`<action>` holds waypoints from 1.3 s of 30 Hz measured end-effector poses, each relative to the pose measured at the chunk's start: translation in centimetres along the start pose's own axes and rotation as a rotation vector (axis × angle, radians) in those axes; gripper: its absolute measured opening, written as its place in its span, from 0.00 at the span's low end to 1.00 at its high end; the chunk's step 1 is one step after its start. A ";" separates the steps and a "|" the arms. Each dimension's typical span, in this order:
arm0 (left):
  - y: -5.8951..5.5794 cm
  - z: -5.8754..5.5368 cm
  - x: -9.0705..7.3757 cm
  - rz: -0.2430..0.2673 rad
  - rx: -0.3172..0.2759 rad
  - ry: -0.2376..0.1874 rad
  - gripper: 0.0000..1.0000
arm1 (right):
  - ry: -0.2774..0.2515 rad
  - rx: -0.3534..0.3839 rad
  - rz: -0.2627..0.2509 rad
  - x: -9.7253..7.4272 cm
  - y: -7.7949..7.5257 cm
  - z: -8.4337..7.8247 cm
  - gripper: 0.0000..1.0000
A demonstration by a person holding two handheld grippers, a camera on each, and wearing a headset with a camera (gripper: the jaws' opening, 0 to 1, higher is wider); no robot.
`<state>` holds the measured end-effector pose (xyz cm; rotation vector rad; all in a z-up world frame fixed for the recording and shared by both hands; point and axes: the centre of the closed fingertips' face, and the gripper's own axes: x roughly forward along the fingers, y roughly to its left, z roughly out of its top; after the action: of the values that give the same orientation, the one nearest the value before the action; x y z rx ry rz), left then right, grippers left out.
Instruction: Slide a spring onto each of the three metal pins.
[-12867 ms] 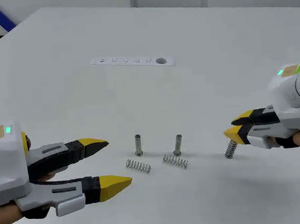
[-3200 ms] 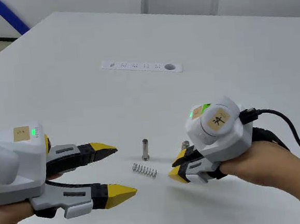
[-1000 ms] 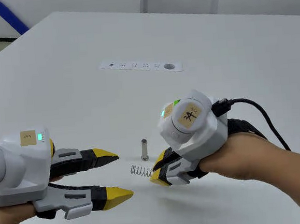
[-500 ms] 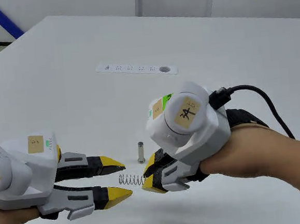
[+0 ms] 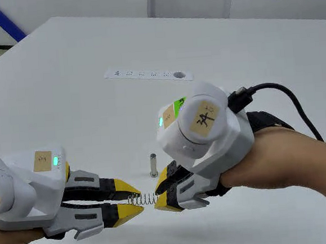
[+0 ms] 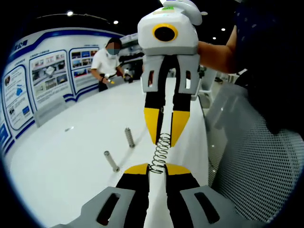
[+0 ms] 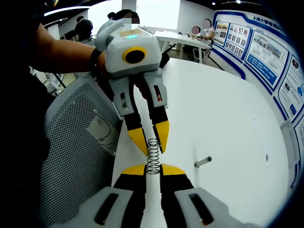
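**Between the Two Grippers, One Spring Held at Both Ends**

At the tips of the left gripper (image 5: 136,200) we are pinching one end of the spring (image 5: 143,199), with the jaws drawn in to about the coil's width. Nose to nose with it, the right gripper (image 5: 162,194) is clamping the other end the same way. The spring is spanning the short gap between them, low over the white table (image 5: 63,67); we cannot tell whether it is touching the surface. Just beyond the right gripper's jaws, on the side away from us, a bare pin (image 5: 153,165) is standing upright, near the spring but apart from it.

We are judging the spring to be very light and made of thin wire. It is likely to kink along its length, and to shoot out of smooth jaw tips if we are squeezing hard or off-centre. The best hold is probably across the coils near one end, with a single gripper, leaving the other end's bore free for the pin.

The head view is giving the pin's place relative to both grippers, though the right gripper's body is covering the table past it. The left gripper view is looking along the spring and revealing a second pin (image 6: 129,137) farther off. Its shaft is looking ribbed, perhaps already carrying a spring, but it is too small to be sure. The right gripper view is showing the left jaws front-on with the coil seated between them.
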<state>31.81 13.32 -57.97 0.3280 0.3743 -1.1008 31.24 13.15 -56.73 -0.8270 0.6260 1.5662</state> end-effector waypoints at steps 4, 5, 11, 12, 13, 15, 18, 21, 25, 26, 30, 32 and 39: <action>0.1 0.2 0.0 0.003 -0.006 -0.009 0.12 | -0.046 0.002 -0.005 -0.8 -0.2 1.3 0.11; 0.1 0.2 0.0 0.003 -0.007 -0.009 0.12 | -0.058 0.000 -0.009 -0.9 -0.2 1.6 0.11; 0.0 0.4 0.3 -0.001 -0.011 -0.019 0.11 | -0.114 -0.009 -0.016 -1.3 -0.1 3.2 0.11; 0.0 0.5 0.3 -0.002 -0.012 -0.020 0.11 | -0.121 -0.009 -0.016 -1.3 -0.1 3.4 0.11; -0.1 0.6 0.3 -0.005 -0.012 -0.022 0.11 | -0.133 -0.008 -0.015 -1.3 0.0 3.7 0.11; -0.2 0.7 0.4 -0.008 -0.011 -0.023 0.11 | -0.140 -0.008 -0.014 -1.3 0.0 3.9 0.11; -0.4 1.0 0.6 -0.015 -0.009 -0.027 0.11 | -0.152 -0.010 -0.014 -1.3 0.0 4.3 0.11; -0.6 1.2 0.8 -0.022 -0.007 -0.033 0.11 | -0.158 -0.014 -0.014 -1.3 0.0 4.6 0.11; -0.7 1.4 1.0 -0.028 -0.006 -0.037 0.11 | -0.162 -0.015 -0.012 -1.2 0.0 4.8 0.11; -0.7 1.4 1.0 -0.029 -0.007 -0.037 0.11 | -0.162 -0.015 -0.012 -1.2 0.0 4.8 0.11; -0.7 1.4 1.0 -0.031 -0.008 -0.038 0.11 | -0.159 -0.016 -0.012 -1.1 0.0 4.8 0.11; -0.6 1.4 0.9 -0.028 -0.008 -0.039 0.11 | -0.159 -0.016 -0.014 -1.1 0.0 4.8 0.11; -0.3 1.3 0.8 -0.011 -0.020 -0.041 0.12 | -0.163 -0.014 -0.023 -1.2 -0.2 4.9 0.11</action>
<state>32.06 11.99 -57.15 0.2858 0.3510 -1.1127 30.74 16.35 -52.81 -0.7057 0.4867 1.6000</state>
